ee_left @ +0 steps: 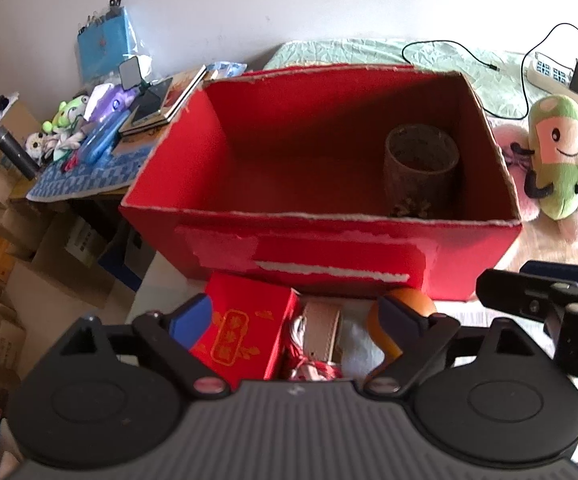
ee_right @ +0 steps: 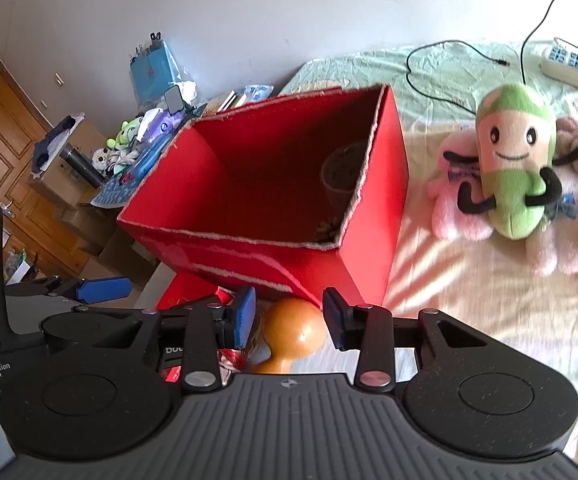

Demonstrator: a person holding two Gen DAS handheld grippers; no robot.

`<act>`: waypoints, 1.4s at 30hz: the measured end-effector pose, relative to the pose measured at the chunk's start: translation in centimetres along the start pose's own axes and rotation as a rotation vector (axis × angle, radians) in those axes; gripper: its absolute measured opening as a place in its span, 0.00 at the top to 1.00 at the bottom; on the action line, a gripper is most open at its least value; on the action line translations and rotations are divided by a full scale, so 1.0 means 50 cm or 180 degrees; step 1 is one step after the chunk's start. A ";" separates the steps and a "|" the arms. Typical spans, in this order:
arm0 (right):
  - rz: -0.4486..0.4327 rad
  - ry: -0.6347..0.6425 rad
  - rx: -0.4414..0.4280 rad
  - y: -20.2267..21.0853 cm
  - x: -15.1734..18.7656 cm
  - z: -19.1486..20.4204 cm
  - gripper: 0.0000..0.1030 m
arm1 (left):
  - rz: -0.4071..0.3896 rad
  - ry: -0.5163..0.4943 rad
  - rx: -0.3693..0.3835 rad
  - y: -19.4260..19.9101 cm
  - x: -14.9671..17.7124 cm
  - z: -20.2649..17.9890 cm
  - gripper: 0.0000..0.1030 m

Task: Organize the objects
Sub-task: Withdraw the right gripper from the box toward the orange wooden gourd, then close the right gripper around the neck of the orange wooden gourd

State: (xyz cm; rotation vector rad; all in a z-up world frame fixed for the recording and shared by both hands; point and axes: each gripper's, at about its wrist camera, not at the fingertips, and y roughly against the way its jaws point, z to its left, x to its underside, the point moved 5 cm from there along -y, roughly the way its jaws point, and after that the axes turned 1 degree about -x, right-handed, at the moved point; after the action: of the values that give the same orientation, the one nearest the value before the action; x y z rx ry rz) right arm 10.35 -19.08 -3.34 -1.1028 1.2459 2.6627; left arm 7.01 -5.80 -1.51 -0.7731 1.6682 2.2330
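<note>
Down low in the left wrist view, the left gripper [ee_left: 297,318] hangs with its jaws spread wide, nothing between the pads. Under it sits a small red gift box [ee_left: 245,328] with gold print, and just beside that a beige strap [ee_left: 323,330] on a tangle of red cord [ee_left: 313,368]. To the right of those lies an orange wooden object [ee_right: 293,330], round-headed with a narrower neck.

Over to the right gripper [ee_right: 289,316]: jaws also apart, one on either side of that orange piece, and no pad is seen touching it. The left gripper's blue finger shows at the left edge of this view.

Just past all that stands the big red cardboard box [ee_left: 329,256], open at the top, its edges torn white, pale patches across its front wall. Inside, in the far right corner, a dark cylindrical cup [ee_left: 421,168] stands upright; the rest of the floor is bare red.

Right of the box, on the bed [ee_right: 489,300], a green plush toy [ee_right: 517,164] with a smiling face leans on a pink plush [ee_right: 461,216]. Further back lie a black cable [ee_right: 441,72] and a white power strip [ee_right: 569,64] with a black charger plugged in.

Left of the box, a cluttered bench [ee_left: 85,176] carries books, small plush figures and a blue bag.
</note>
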 end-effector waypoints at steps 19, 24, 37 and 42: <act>0.0243 -0.0433 -0.0190 -0.017 0.051 -0.060 0.61 | 0.0276 -0.0153 0.0008 -0.044 0.046 -0.044 0.11; 0.0310 -0.0577 -0.0262 -0.027 0.058 -0.069 0.61 | 0.0349 -0.0200 0.0026 -0.056 0.053 -0.052 0.11; 0.0474 -0.0794 -0.0436 -0.052 0.071 -0.078 0.61 | 0.0465 -0.0290 0.0150 -0.083 0.068 -0.059 0.11; 0.0533 -0.0821 -0.0485 -0.063 0.074 -0.076 0.61 | 0.0412 -0.0248 0.0393 -0.079 0.074 -0.050 0.14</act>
State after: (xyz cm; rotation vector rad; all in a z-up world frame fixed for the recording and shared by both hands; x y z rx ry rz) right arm 10.71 -20.52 -9.34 -0.6608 1.1513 2.9475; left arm 6.54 -7.34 -7.26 -0.5562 1.8458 2.1872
